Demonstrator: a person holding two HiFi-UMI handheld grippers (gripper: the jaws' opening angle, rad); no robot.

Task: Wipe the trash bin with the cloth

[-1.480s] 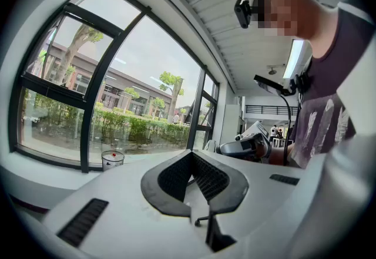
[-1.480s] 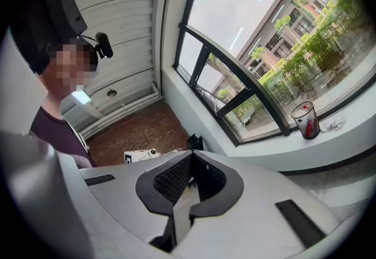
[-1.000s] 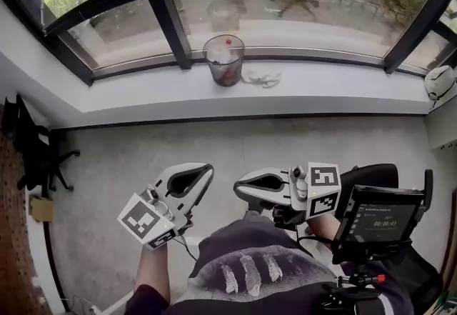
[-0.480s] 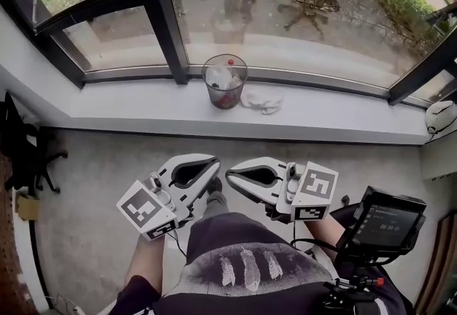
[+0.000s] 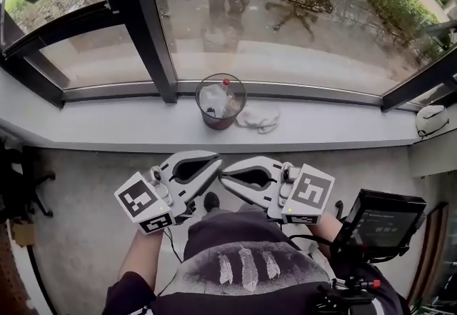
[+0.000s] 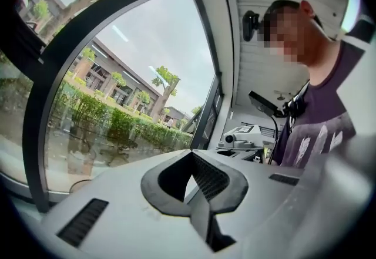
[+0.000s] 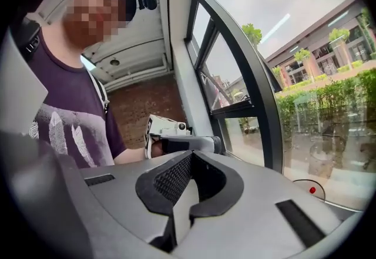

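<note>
1. Your left gripper (image 5: 214, 161) is in front of your body, low in the head view. Its tips point up and to the right, toward the window. In the left gripper view (image 6: 191, 153) its two jaws are pressed together with nothing between them.
2. Your right gripper (image 5: 224, 178) sits just beside it, with its tips pointing left, close to the left gripper's tips. In the right gripper view (image 7: 191, 154) these jaws are also pressed together and hold nothing.
3. The trash bin (image 5: 221, 101) stands upright on the grey window ledge (image 5: 107, 124), close to the glass and just right of the dark window post (image 5: 143, 35). It is a dark mesh bin with white rubbish inside and a small red object (image 5: 226, 82) at its rim.
4. The cloth (image 5: 258, 118) is white and crumpled. It lies on the ledge just beside the bin, on the bin's right. You cannot tell whether the two touch.
5. Both grippers are well apart from the bin and the cloth, with a strip of grey floor (image 5: 93, 185) between them and the ledge.
6. A small screen on a mount (image 5: 378, 224) sits at your right side, below the right gripper's marker cube (image 5: 308, 195).
</note>
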